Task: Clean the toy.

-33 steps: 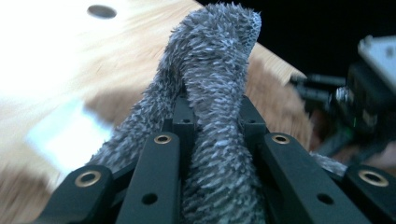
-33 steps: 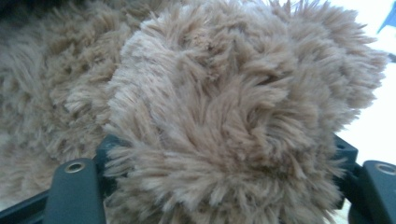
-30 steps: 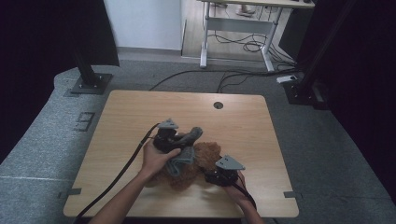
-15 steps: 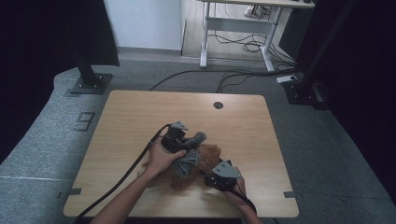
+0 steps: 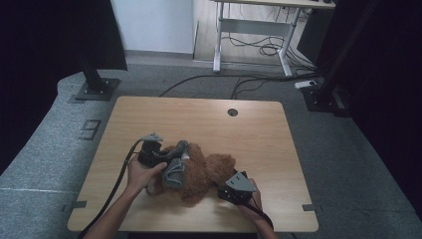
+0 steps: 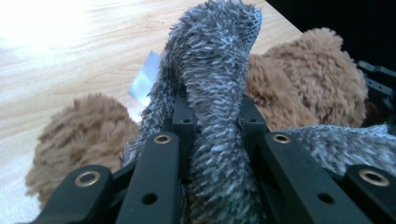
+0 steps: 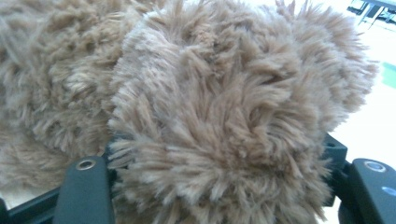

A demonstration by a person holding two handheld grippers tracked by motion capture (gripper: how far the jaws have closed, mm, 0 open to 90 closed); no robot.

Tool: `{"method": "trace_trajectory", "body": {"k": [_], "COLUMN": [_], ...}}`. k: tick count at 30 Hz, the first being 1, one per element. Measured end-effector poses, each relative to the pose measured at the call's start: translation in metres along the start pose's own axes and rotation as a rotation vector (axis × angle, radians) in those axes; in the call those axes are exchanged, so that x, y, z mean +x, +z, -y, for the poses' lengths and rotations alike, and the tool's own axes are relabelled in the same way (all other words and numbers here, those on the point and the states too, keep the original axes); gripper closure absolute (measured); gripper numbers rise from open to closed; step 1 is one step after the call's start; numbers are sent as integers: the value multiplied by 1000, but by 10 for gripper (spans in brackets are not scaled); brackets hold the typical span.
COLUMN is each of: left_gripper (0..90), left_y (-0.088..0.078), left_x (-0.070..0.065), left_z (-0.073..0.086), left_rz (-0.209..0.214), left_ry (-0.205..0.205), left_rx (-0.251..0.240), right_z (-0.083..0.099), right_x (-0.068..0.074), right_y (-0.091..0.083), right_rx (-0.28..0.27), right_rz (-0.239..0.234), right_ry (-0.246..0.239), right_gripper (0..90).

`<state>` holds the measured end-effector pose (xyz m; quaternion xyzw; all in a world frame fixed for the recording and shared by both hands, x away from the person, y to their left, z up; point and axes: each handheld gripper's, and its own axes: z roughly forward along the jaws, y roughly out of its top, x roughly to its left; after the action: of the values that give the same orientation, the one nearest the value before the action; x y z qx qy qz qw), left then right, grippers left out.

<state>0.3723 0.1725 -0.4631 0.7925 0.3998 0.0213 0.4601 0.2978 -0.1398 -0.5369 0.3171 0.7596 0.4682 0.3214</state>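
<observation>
While the left tool pinches the grey cloth and the right tool grips the brown plush toy at lower centre of the desk, pull the cloth gently, keeping the toy anchored.

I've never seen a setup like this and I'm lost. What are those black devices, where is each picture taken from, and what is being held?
A person holds a hand-operated two-jaw tool in each hand. The high view looks down on a wooden table from above. The left tool is shut on a grey fuzzy cloth draped over a brown teddy bear; a camera riding on that tool shows the cloth pinched between its black jaws. The right tool has the bear's brown fur bulging between its jaws, seen from its own camera.
</observation>
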Motion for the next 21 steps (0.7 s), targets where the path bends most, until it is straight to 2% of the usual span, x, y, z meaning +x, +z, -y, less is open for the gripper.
{"method": "trace_trajectory", "body": {"k": [3,7,13,16,21], "left_gripper": [753,756,757,757,759], "left_y": [2,4,3,3,2], "left_x": [-6,-5,-6,-8,-9], "left_z": [7,13,20,21,26], "left_rz": [-11,3,-17,-19,-3], "left_ry": [25,19,44,63,72], "left_rx": [-10,-13,-53,-60,-75], "right_z": [-2,-4,-14,-19,-24], "right_x": [-5,-18,-40,-49,-56], "right_y": [-1,-4,-17,-13,6], "right_rx": [9,3,-67,-52,24], "right_rz": [-28,-94,-161,-178,-246], "right_ry": [48,133,243,278,301], "right_gripper": [186,86,80,61,0]}}
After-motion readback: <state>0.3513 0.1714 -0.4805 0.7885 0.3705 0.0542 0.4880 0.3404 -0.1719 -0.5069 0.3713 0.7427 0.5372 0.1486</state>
